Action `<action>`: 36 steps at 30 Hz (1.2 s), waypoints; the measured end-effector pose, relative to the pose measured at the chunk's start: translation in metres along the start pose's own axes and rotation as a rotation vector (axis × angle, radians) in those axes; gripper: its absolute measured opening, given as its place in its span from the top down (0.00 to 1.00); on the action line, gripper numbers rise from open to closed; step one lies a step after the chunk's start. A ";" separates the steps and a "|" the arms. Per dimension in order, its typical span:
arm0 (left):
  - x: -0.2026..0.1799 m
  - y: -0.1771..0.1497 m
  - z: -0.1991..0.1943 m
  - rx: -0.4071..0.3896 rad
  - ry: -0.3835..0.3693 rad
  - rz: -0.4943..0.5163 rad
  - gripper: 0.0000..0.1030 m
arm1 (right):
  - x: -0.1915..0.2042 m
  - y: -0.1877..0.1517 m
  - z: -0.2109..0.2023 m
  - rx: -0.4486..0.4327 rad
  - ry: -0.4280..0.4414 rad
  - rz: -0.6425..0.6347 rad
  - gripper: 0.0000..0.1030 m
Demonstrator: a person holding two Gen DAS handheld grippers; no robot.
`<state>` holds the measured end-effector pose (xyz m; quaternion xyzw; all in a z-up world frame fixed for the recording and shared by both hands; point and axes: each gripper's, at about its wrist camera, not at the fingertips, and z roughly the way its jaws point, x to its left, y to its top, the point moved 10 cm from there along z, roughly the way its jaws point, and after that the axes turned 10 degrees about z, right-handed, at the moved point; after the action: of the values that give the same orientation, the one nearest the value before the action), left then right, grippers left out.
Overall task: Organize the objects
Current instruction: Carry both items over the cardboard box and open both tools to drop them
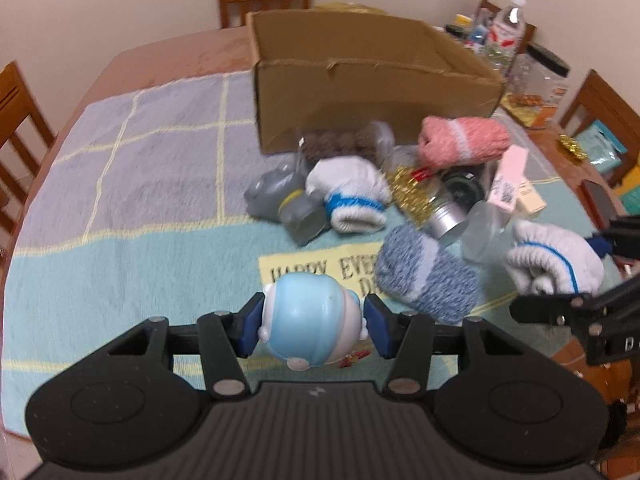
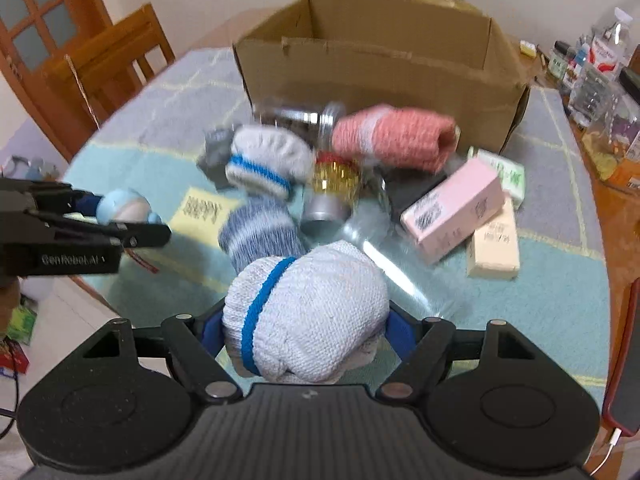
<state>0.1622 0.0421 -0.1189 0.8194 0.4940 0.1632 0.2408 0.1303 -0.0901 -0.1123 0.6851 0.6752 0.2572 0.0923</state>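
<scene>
The underside of the round blue-and-white toy [image 1: 310, 320] is hidden, clamped in the left gripper [image 1: 310, 326]. At 3 o'clock, the grey blue-striped sock bundle [image 2: 308, 312] is gripped by the right gripper [image 2: 306, 330].

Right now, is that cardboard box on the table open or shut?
Open. The cardboard box has no lid on top; the right wrist view shows its bare inner walls. Its floor is hidden.

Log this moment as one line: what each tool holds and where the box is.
left tool: shut on blue toy | right tool: shut on white sock roll | cardboard box: open, behind pile
</scene>
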 end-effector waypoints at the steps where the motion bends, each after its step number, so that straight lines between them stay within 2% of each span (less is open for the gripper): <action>1: 0.000 0.005 -0.002 -0.002 -0.012 0.011 0.49 | 0.001 0.005 -0.004 -0.009 -0.001 0.002 0.21; 10: 0.016 0.078 -0.015 -0.089 -0.094 0.109 0.49 | 0.005 0.059 -0.026 -0.129 -0.059 0.038 0.21; 17: 0.026 0.164 -0.008 -0.190 -0.088 0.153 0.49 | -0.005 0.119 -0.035 -0.217 -0.075 0.048 0.21; 20: 0.031 0.198 0.002 -0.221 -0.051 0.148 0.49 | -0.011 0.152 -0.030 -0.246 -0.072 0.021 0.21; 24: 0.040 0.228 0.021 -0.215 -0.025 0.102 0.49 | -0.019 0.190 -0.017 -0.258 -0.041 -0.008 0.21; 31: 0.054 0.244 0.066 -0.161 0.035 0.038 0.48 | -0.039 0.231 0.020 -0.227 -0.027 -0.014 0.21; 32: 0.057 0.245 0.072 -0.158 0.045 0.025 0.40 | -0.042 0.235 0.027 -0.215 -0.027 -0.006 0.20; 33: 0.062 0.245 0.078 -0.150 0.057 0.008 0.20 | -0.042 0.235 0.032 -0.207 -0.026 -0.005 0.19; 34: 0.066 0.245 0.082 -0.141 0.075 -0.009 0.11 | -0.043 0.237 0.037 -0.203 -0.023 -0.005 0.12; 35: 0.071 0.244 0.084 -0.139 0.096 -0.027 0.07 | -0.045 0.239 0.040 -0.205 -0.023 -0.003 0.03; 36: 0.074 0.244 0.085 -0.144 0.109 -0.039 0.07 | -0.046 0.240 0.041 -0.213 -0.031 0.000 0.00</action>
<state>0.4173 -0.0087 -0.0515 0.7801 0.5092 0.2378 0.2751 0.3628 -0.1430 -0.0442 0.6754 0.6424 0.3170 0.1750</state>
